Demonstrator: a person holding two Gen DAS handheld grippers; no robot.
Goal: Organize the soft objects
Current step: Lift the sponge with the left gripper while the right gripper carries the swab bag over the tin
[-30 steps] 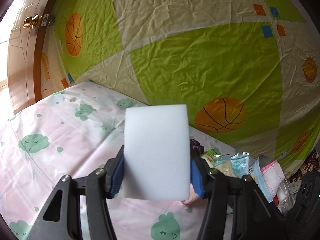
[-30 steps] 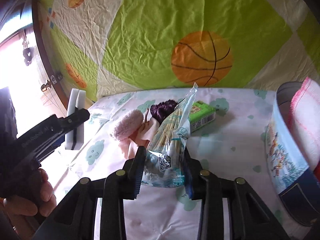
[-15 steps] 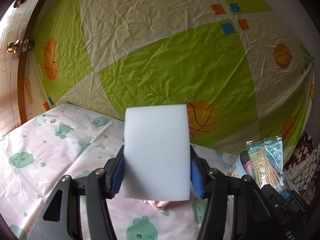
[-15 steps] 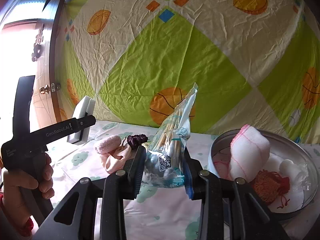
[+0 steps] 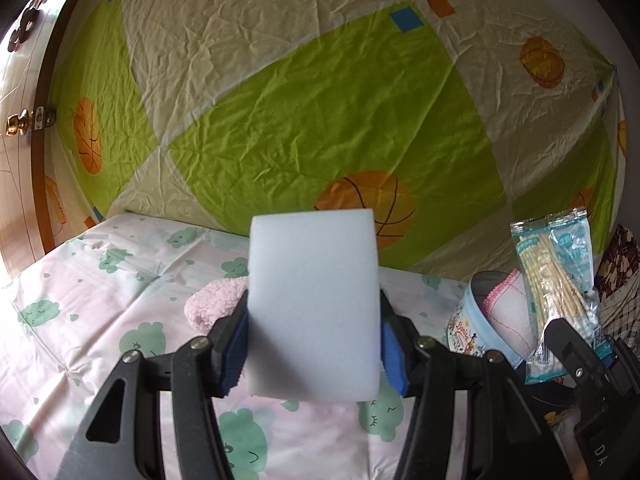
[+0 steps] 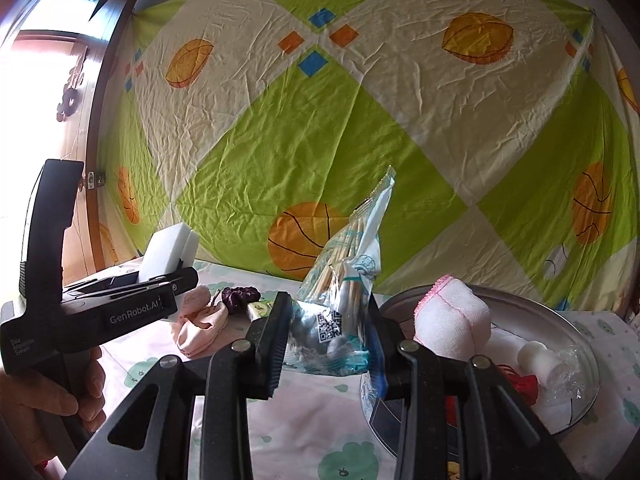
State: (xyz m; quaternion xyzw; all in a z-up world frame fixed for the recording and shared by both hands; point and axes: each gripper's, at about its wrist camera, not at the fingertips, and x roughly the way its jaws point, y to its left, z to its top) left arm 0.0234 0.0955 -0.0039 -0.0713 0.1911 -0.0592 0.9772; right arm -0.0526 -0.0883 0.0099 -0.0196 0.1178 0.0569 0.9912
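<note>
My left gripper (image 5: pixel 314 336) is shut on a white sponge block (image 5: pixel 314 300), held upright above the table; it also shows in the right wrist view (image 6: pixel 166 256). My right gripper (image 6: pixel 326 340) is shut on a clear bag of cotton swabs (image 6: pixel 344 292), held just left of the round metal tin (image 6: pixel 576 320). The bag also shows in the left wrist view (image 5: pixel 556 280). The tin holds a white and pink cloth (image 6: pixel 452 316), a red thread ball and a small white roll (image 6: pixel 534 356).
A pink fluffy sock (image 5: pixel 214 304), pink cloth (image 6: pixel 200 328), a dark purple scrunchie (image 6: pixel 238 296) and a green pack (image 6: pixel 260 308) lie on the cloud-print tablecloth (image 5: pixel 80 300). A green and cream sheet (image 6: pixel 320 128) hangs behind. A wooden door (image 5: pixel 16 132) stands at left.
Both grippers have lifted and tilted up, each with its object. The right gripper has moved toward the tin; the left view now shows the tin and the swab bag at right.
</note>
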